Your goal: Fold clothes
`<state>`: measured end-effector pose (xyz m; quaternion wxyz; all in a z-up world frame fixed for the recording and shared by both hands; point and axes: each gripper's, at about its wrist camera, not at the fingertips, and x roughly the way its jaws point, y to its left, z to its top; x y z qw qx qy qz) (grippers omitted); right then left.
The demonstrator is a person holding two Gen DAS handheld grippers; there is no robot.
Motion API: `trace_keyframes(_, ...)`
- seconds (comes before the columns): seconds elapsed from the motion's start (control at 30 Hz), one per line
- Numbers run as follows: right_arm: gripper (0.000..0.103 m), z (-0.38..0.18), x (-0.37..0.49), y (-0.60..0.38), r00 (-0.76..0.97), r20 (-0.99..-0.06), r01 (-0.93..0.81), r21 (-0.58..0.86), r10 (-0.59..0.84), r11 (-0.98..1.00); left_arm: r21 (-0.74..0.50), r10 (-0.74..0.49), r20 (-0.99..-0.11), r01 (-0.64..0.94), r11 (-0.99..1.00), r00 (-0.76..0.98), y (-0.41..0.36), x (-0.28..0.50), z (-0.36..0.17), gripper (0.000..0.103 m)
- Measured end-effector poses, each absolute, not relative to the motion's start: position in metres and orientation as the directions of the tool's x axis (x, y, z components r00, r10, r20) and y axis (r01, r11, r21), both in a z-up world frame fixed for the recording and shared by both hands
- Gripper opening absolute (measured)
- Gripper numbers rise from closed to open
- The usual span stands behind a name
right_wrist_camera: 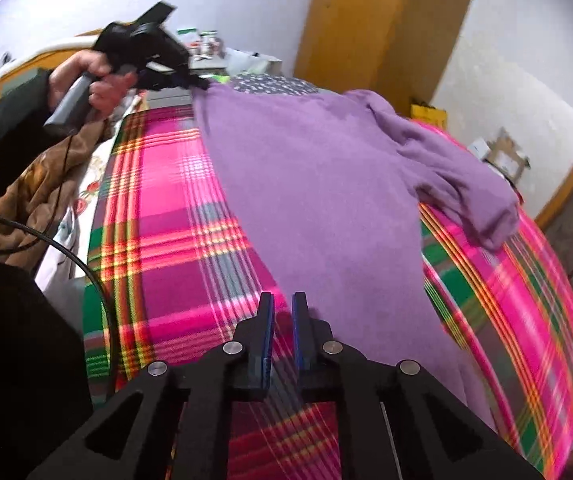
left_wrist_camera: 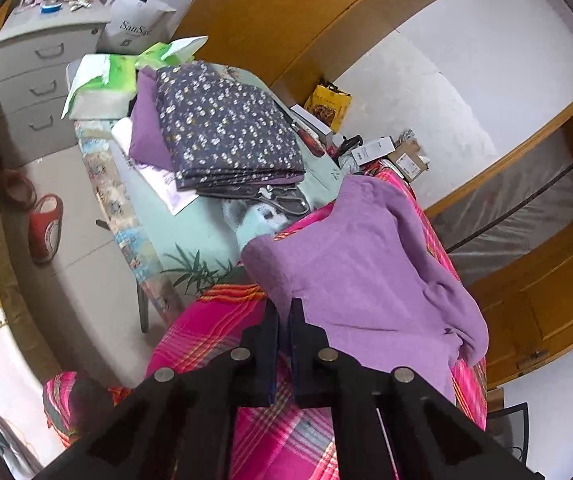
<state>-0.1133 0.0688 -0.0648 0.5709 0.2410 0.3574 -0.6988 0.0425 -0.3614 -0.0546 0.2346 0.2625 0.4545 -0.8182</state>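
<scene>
Purple sweater (right_wrist_camera: 326,184) spread flat across pink plaid blanket (right_wrist_camera: 154,248), one sleeve folded over at the far side. Left gripper (right_wrist_camera: 200,82) clenched on the sweater's far corner, held in a hand (right_wrist_camera: 86,80). Right gripper (right_wrist_camera: 283,308) at the near hem, jaws narrowly apart; grip on the fabric impossible to tell. Beyond: folded floral cloth (left_wrist_camera: 226,128) on a table (left_wrist_camera: 206,236), grey drawer unit (left_wrist_camera: 42,80), wooden door (left_wrist_camera: 546,272).
</scene>
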Motion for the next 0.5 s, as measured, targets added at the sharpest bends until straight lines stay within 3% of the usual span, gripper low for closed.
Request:
trace_keyframes(0.07, 0.014, -0.068, -0.112, 0.064, -0.230, -0.753, 0.969, -0.237, -0.617, -0.071, -0.618, -0.145, -0.642, 0.620, -0.483, -0.753, -0.362, 0.041, -0.051, 0.005)
trace_keyframes(0.13, 0.028, -0.071, -0.113, 0.058, -0.231, -0.763, 0.967, -0.249, -0.604, -0.055, -0.618, -0.143, -0.641, 0.618, -0.486, -0.754, -0.362, 0.041, -0.049, 0.005)
trace_keyframes(0.2, 0.030, -0.072, -0.114, 0.056, -0.228, -0.762, 0.966, -0.253, -0.606, -0.046, -0.616, -0.142, -0.643, 0.618, -0.489, -0.753, -0.362, 0.040, -0.047, 0.005)
trace_keyframes(0.33, 0.028, -0.073, -0.119, 0.050, -0.220, -0.761, 0.967, -0.252, -0.610, -0.036, -0.610, -0.141, -0.649, 0.622, -0.491, -0.748, -0.362, 0.039, -0.047, 0.005)
trace_keyframes(0.5, 0.013, -0.073, -0.122, 0.039, -0.208, -0.766, 0.967, -0.254, -0.608, -0.011, -0.603, -0.140, -0.656, 0.627, -0.493, -0.741, -0.362, 0.038, -0.048, 0.005)
